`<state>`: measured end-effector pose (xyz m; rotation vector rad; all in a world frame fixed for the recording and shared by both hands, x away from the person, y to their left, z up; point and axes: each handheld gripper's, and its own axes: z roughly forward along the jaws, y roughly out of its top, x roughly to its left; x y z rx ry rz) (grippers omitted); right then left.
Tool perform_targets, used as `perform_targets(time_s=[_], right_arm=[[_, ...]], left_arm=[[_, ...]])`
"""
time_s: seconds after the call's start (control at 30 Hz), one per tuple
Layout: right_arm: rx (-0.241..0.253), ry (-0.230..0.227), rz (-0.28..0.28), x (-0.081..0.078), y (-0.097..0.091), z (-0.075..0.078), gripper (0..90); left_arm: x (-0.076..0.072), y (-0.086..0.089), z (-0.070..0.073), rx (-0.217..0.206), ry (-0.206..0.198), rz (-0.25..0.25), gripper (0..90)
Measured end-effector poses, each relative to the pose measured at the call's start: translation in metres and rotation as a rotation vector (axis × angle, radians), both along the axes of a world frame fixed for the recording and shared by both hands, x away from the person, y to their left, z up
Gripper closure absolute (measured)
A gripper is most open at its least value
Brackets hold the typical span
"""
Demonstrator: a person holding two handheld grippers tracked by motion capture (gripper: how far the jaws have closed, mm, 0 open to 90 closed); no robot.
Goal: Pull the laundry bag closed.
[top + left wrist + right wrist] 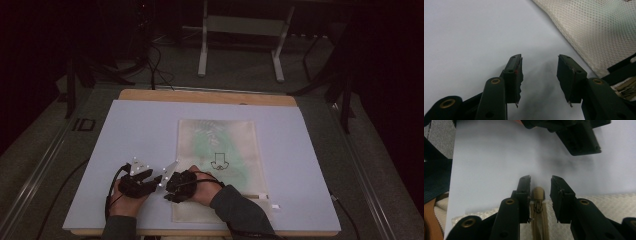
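The mesh bag (pixel 218 165) lies flat on the white board (pixel 125 150) that covers the desk, right of the board's centre and reaching down to its near edge; a green item shows through the mesh in the high view. The zipper (pixel 539 220) runs along the bag's near end, and its tan slider (pixel 538 195) sits at the bag's near left corner, at the very end of the track. The right gripper (pixel 540 195) is positioned over that corner with its jaws part-way closed, one on either side of the slider; a gap is visible on the right side, and on the left side contact cannot be confirmed, so the slider is bracketed but not yet pinched. The left gripper (pixel 540 72) rests on bare board just left of the bag, jaws spread with nothing between them, close to the bag's left edge (pixel 574 47) but apart from it. The step in hand appears to be acquisition of the slider, ahead of a pull along the track. The next move calls for closing the right jaws fully onto the slider or its pull tab, centred, so that the small part does not slip out sideways. The left gripper will probably need to pin the mesh at the near left corner, since the light fabric is likely to bunch and travel with the slider once it is drawn toward the right edge of the board.
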<state>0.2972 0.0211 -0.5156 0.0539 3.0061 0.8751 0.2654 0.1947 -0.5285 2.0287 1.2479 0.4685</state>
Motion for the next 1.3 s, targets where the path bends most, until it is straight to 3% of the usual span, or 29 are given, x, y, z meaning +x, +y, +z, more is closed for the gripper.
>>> perform_targets(time_s=[0.27, 0.6, 0.87, 1.3], right_arm=[[-0.012, -0.007, 0.003, -0.001, 0.003, -0.001, 80.2], [0.043, 0.007, 0.011, -0.003, -0.001, 0.007, 80.8], [0.079, 0.000, 0.003, -0.006, -0.017, 0.018, 80.9], [0.074, 0.010, -0.010, -0.007, -0.040, 0.016, 80.7]], left_arm=[[0.000, 0.000, 0.000, -0.004, 0.001, 0.002, 54.5], [0.000, 0.000, 0.000, -0.002, 0.000, 0.002, 54.5], [0.000, 0.000, 0.000, -0.001, 0.001, 0.003, 54.5], [-0.001, -0.002, 0.000, 0.002, -0.003, -0.006, 54.5]])
